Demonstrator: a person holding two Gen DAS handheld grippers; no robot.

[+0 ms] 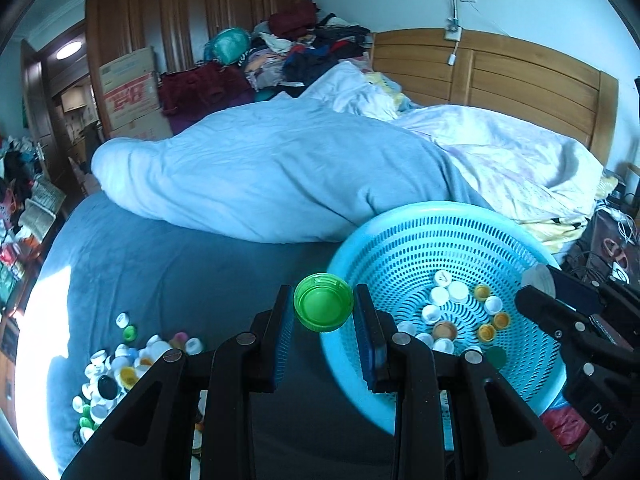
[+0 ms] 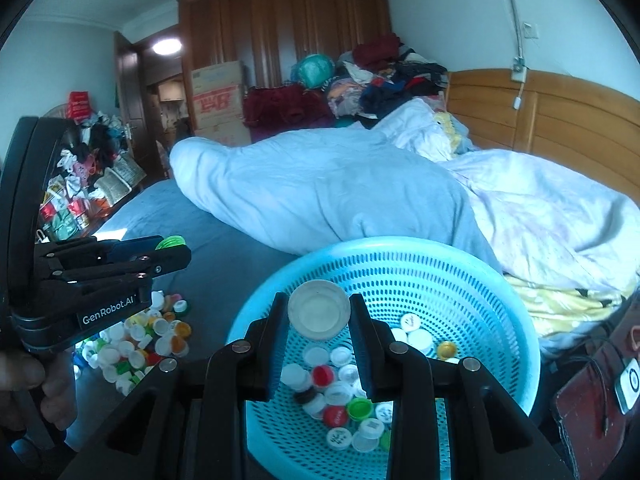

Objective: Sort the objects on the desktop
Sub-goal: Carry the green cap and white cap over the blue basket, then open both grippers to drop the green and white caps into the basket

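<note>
My left gripper (image 1: 323, 307) is shut on a green bottle cap (image 1: 323, 307), held above the bed just left of the rim of a light blue perforated basket (image 1: 440, 240). My right gripper (image 2: 319, 314) is shut on a whitish translucent cap (image 2: 319, 314), held over the basket (image 2: 400, 264). The basket holds several caps (image 2: 340, 396), white, yellow, red and green. A pile of loose caps (image 1: 112, 368) lies on the blue sheet at lower left, and it also shows in the right wrist view (image 2: 140, 340). The left gripper with its green cap (image 2: 170, 243) shows at the left of the right wrist view.
A rumpled pale blue duvet (image 1: 272, 176) lies across the bed behind the basket. A wooden headboard (image 1: 520, 76) stands at the right. Clothes (image 1: 312, 48) and cardboard boxes (image 1: 128, 88) are piled by the wardrobe. A dark red object with cables (image 2: 592, 404) lies right of the basket.
</note>
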